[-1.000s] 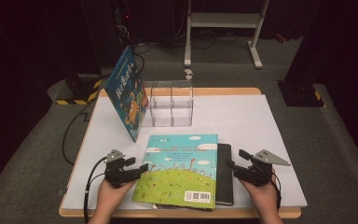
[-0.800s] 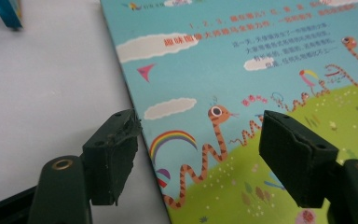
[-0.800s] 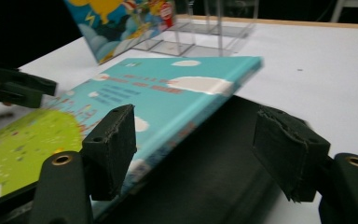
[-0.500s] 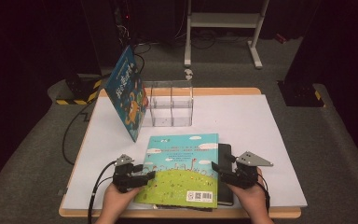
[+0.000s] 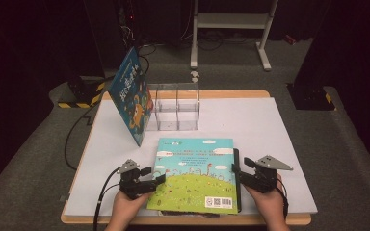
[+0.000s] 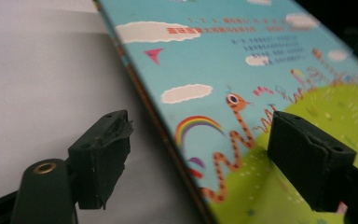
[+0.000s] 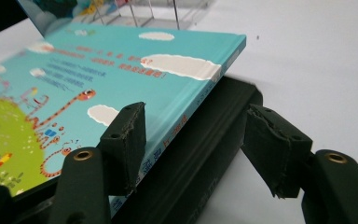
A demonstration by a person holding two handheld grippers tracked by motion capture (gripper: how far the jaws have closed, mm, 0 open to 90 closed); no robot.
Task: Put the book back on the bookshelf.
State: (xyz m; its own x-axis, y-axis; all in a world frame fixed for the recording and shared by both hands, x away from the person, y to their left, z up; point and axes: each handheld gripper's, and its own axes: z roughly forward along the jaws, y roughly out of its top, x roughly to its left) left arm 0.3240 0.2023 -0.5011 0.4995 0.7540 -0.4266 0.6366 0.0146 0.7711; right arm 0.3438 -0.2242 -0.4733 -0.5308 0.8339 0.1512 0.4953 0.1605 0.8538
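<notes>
High view: picture book (image 5: 195,173) lay flat at the near edge of the white desk (image 5: 270,125), stacked on a black book (image 5: 236,179) whose edge stuck out on the right. Left claw (image 5: 158,179) sat at the picture book's left edge, right claw (image 5: 237,169) at its right edge beside the black book. Behind them a clear acrylic organizer (image 5: 176,108) stood with a blue book (image 5: 132,96) leaning against its left side.

Left gripper view: left claw (image 6: 200,154) was open, jaws having just widened. The picture book's (image 6: 261,70) left edge ran between them, one pad over the cover, the other over bare desk (image 6: 42,70). Neither pad pressed on it.

Right gripper view: right claw (image 7: 193,144) was open but had just been narrowing. It straddled the picture book's (image 7: 98,70) spine edge and the black book (image 7: 209,140) below. Left pad looked just at the cover, contact unclear; right pad was clear of the black book's side.
</notes>
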